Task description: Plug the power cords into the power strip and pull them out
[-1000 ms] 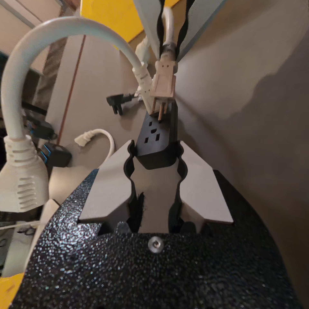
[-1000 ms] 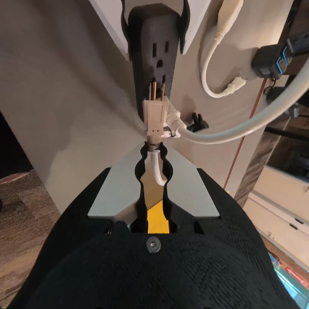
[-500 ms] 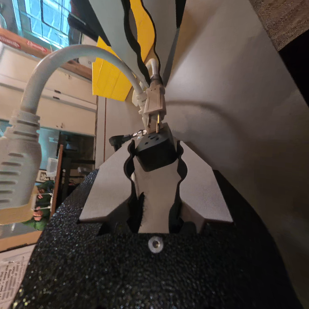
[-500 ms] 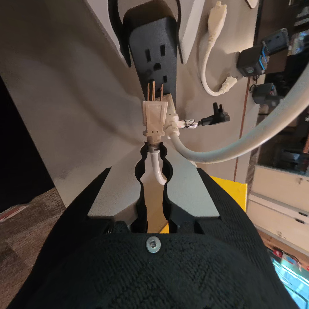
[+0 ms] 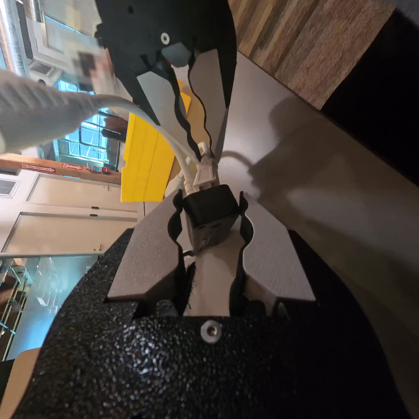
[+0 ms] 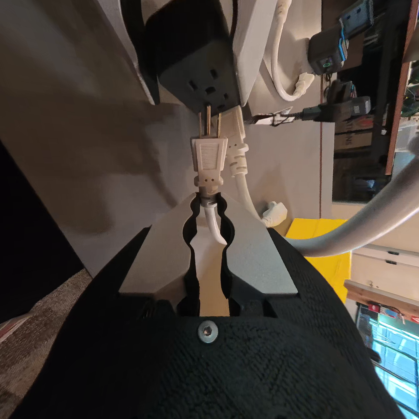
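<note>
In the left wrist view my left gripper (image 5: 210,200) is shut on the end of the black power strip (image 5: 210,213) and holds it tilted above the beige table (image 5: 328,204). My right gripper (image 6: 208,199) is shut on the neck of a white three-prong plug (image 6: 208,156). The plug's prongs point at the strip's outlet face (image 6: 204,84), with their tips at its lower edge. A second white plug (image 6: 234,129) sits in the strip beside it. The right gripper (image 5: 205,156) also shows in the left wrist view, with the plug (image 5: 205,174) against the strip.
A yellow bin (image 6: 317,240) stands on the table. A thick grey cord (image 6: 374,226) arcs across the right side, and its large connector (image 5: 34,118) is blurred near the left camera. A black plug (image 6: 335,111), a white cord loop (image 6: 278,86) and a black device (image 6: 326,56) lie on the table.
Both grippers have tilted and the strip's end has swung up toward the left camera. The white plug has moved closer, and its prongs have come to the outlet face.
</note>
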Demonstrator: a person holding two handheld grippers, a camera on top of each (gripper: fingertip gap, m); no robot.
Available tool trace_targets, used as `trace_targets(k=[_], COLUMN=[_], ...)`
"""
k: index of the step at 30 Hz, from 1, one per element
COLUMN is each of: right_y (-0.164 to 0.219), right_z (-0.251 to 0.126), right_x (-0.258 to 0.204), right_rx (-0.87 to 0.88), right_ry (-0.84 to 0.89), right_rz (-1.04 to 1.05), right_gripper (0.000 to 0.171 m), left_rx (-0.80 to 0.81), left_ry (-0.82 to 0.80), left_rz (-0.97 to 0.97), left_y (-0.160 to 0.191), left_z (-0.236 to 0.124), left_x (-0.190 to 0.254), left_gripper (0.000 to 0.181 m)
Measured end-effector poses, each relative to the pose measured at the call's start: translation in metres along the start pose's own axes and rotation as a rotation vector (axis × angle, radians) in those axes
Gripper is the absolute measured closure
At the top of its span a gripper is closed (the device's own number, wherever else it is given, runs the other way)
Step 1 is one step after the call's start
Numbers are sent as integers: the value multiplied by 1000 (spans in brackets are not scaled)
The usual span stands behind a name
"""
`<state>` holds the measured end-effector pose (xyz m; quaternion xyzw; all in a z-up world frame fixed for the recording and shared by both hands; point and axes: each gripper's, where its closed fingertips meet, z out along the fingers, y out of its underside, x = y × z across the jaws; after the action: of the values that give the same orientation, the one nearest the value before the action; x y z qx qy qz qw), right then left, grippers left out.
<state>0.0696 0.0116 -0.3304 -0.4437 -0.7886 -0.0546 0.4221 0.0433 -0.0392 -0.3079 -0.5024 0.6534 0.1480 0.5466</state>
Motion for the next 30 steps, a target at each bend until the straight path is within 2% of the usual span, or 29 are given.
trace_targets(k=[3,6,9,13,17,19,21,23,24,26,27,30], right_y=[6,6,2,1,-1,0,0,0,0,0,0,2], right_z=[4,6,8,14,18,20,20,20,19,18,17,11], right_x=[-3,-4,-4,-4,-8,-10,-10,-10,-10,-8,-5,6], right_rx=[-9,-9,5,7,-5,-8,-11,-16,-16,-14,-17,-37], right_ry=[16,35,42,50,30,16,14,7,8,12,18,65], right_rz=[6,12,36,56,40,26,8,19,28,66,92,179], right_gripper=[159,159,159,159,158,158,159,159,159,159,159,159], left_rx=[29,-1,-80,-100,-135,-116,-114,-135,-145,-169,-174,-147], left_ry=[-15,-37,-36,-35,72,145,223,295,314,306,270,197], left_rz=[-45,-83,-80,-109,-114,-136,-138,-107,-72,22,64,37], left_y=[5,25,50,64,74,71,68,68,68,71,72,70], left_z=[0,-1,2,0,3,4,5,8,10,14,16,18], left_x=[0,-3,-2,-9,-6,-8,-9,-7,-6,-5,-9,-12], left_gripper=[134,130,118,112,102,91,90,92,99,129,138,139])
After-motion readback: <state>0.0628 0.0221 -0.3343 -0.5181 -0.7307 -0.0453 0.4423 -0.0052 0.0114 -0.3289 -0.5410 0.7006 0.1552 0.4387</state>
